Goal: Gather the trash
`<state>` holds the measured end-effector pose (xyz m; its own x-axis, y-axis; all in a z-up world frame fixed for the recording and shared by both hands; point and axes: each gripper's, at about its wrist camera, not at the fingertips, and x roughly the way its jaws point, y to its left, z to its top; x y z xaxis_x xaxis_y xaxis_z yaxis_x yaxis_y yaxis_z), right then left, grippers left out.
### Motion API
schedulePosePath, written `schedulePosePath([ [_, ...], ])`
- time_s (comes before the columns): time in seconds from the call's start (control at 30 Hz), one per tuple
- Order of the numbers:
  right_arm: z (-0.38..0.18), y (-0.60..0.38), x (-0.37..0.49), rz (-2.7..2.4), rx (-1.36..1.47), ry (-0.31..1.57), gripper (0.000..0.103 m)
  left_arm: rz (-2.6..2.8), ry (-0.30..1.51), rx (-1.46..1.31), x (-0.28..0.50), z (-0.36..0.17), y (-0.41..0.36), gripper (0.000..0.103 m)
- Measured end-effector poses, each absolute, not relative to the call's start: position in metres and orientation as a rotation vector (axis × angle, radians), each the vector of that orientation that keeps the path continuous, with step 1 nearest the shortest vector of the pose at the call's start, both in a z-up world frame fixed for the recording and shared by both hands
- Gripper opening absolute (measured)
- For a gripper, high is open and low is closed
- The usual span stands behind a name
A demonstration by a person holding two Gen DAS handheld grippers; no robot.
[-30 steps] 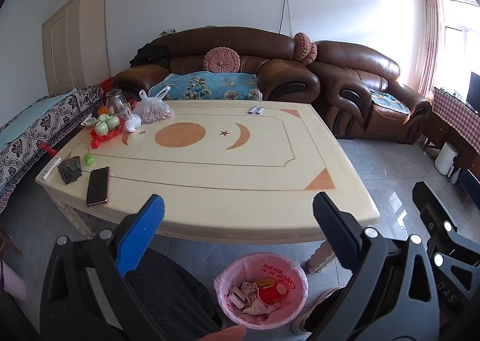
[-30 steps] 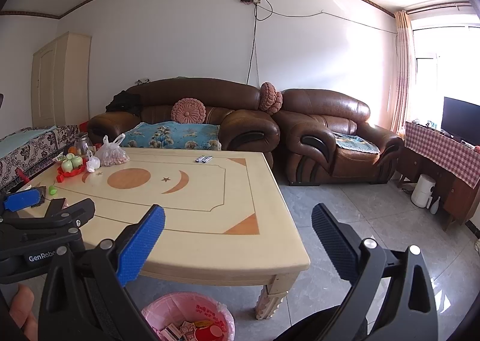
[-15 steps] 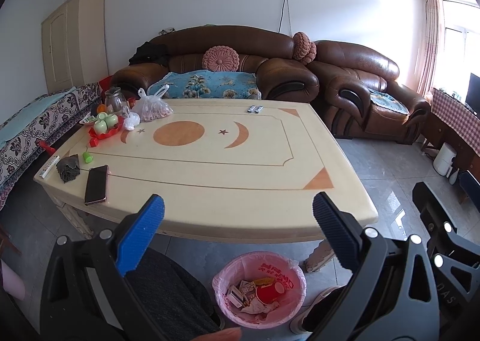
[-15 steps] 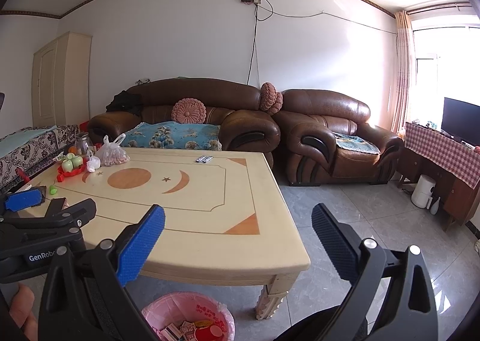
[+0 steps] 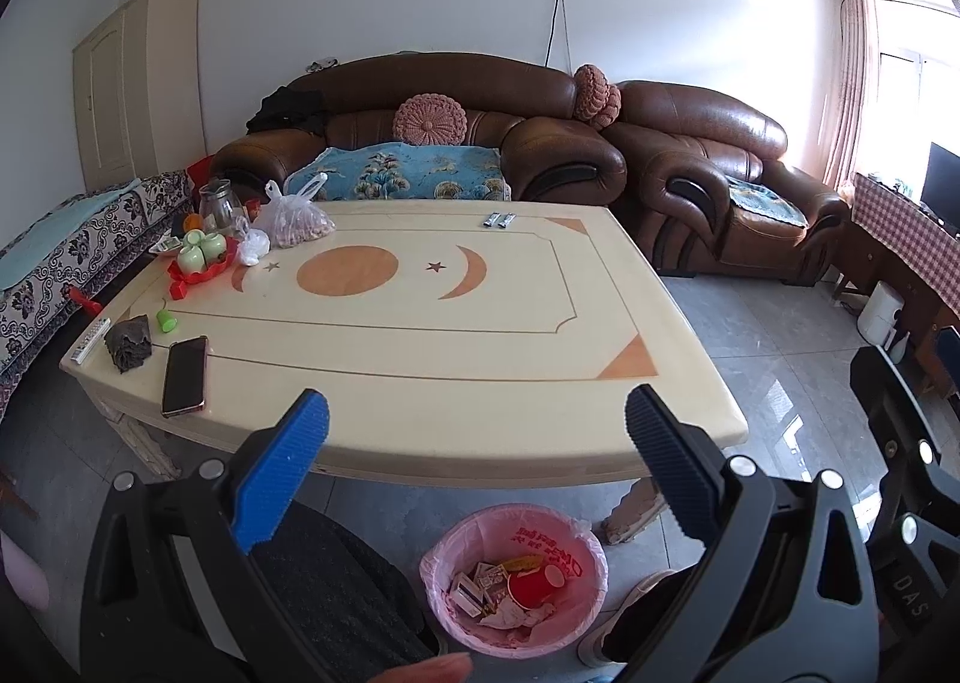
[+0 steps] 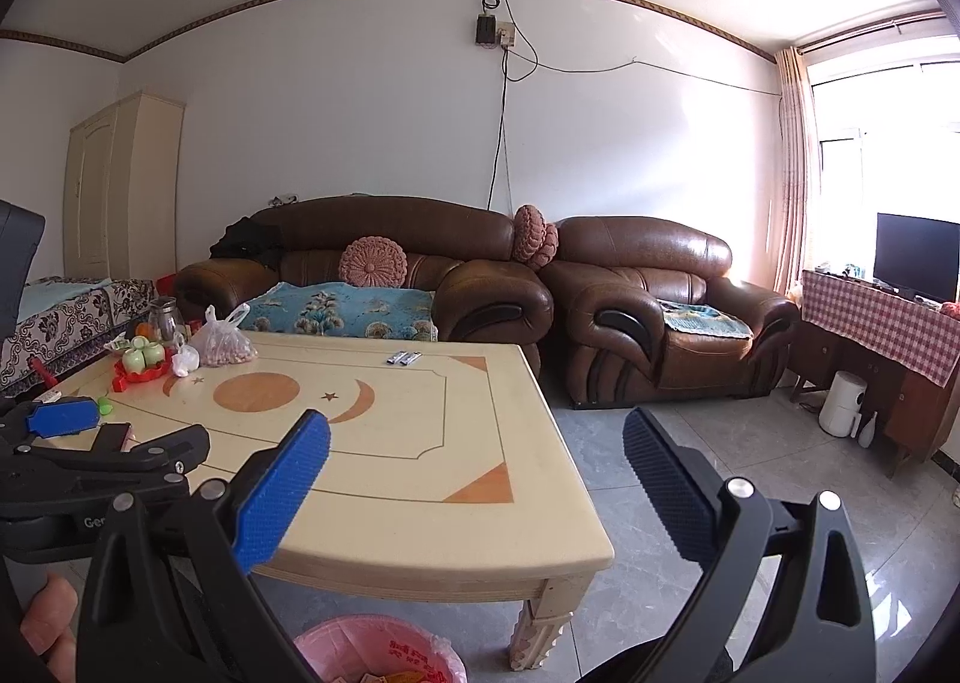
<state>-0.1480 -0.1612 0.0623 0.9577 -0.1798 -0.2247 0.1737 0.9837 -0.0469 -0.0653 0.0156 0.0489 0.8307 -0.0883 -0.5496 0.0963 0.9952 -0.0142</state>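
Both claws spread wide, nothing between the pads. Left gripper [image 5: 477,431] hanging over the near edge of the cream table [image 5: 420,335], right gripper [image 6: 477,455] just beside it at the same edge. Straight below, on the floor tiles: pink-lined trash bin [image 5: 513,578] with a red cup [image 5: 534,581] and paper scraps inside. Further out on the tabletop: phone [image 5: 185,374], crumpled dark wad [image 5: 129,344], green cap [image 5: 166,320], bag of nuts [image 5: 297,224].
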Motion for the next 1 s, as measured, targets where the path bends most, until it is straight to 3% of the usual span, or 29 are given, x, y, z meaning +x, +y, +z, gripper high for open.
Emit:
schedulePosePath([
  [1.0,0.0644,-0.1593,-0.1527,-0.171,-0.026,0.217,0.096,-0.066,0.526,0.001,-0.0751,0.0539,0.0208,0.097],
])
